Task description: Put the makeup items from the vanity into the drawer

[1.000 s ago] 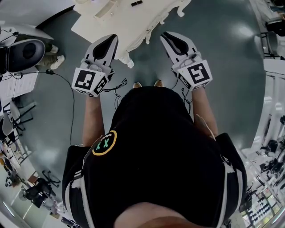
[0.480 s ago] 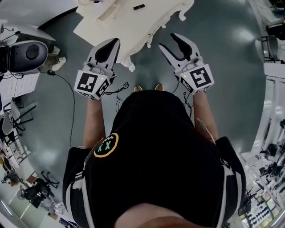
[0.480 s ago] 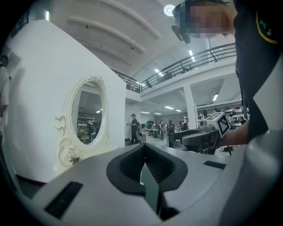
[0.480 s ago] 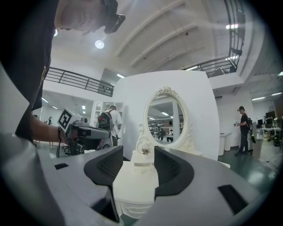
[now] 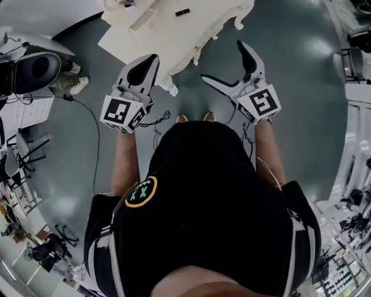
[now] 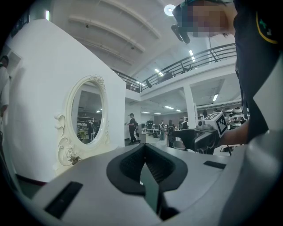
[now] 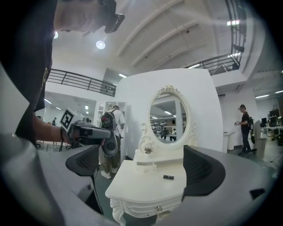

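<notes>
Tongs first: the left gripper (image 5: pixel 153 58) is shut tight. Its jaws are pressed together with nothing in them, and it points at the white vanity (image 5: pixel 168 36). On the vanity top, out ahead and between the two grippers, lies one small dark makeup stick (image 5: pixel 182 12). It is well apart from both of them. It lies sideways, with its long way running left to right across the top. The right gripper (image 5: pixel 222 60) has just been opening its jaws, and they stand wide with nothing between them. In the right gripper view the makeup stick (image 7: pixel 168 177) sits almost straight ahead, so this hand looks best placed to reach it. The jaws open the same way the stick lies, so the hand may need to turn. The drawer (image 7: pixel 158 208) under the top looks shut.
</notes>
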`<state>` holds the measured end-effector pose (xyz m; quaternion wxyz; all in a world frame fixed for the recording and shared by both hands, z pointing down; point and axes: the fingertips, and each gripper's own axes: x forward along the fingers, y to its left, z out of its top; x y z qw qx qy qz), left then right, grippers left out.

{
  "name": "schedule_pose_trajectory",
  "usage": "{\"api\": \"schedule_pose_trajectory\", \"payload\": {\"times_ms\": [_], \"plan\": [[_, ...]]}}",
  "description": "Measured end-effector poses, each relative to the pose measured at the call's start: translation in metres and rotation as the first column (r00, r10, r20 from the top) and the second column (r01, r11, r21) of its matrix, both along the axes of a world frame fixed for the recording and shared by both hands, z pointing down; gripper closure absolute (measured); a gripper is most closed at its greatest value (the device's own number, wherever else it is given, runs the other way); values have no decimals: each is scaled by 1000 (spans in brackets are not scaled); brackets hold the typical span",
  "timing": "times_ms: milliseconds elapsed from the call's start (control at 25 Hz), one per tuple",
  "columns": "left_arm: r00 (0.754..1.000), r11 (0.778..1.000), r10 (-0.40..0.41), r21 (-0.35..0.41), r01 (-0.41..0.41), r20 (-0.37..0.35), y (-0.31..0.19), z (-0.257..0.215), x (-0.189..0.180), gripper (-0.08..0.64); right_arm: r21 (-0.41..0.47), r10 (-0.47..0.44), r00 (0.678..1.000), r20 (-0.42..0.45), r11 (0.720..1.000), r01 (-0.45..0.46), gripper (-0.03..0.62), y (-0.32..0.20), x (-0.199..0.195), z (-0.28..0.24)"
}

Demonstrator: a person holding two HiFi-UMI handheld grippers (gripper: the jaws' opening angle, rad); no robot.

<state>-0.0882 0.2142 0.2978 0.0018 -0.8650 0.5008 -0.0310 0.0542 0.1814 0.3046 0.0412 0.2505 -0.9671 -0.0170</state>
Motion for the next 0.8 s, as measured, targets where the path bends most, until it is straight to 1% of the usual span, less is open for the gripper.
{"api": "schedule_pose_trajectory", "payload": {"times_ms": [40,200,440,800], "plan": [[1000,1000,0,0,0,0,0,0,0,540,0,1,1000,-5,1000,-1,-6,0,1,1],[1000,1000,-4,1,4,1,0,-1,1,540,6,9,1000,-19,1000,-9,-6,-2,4,4],[1000,1000,-12,-3,12,8,-3,-3,10,540,6,5,1000,-12,1000,-5,-6,-6,15,2],[998,998,-61,-11,61,16,-5,-3,41,540,2,-27,1000,-4,1000,27,-7,-13,54,7]]}}
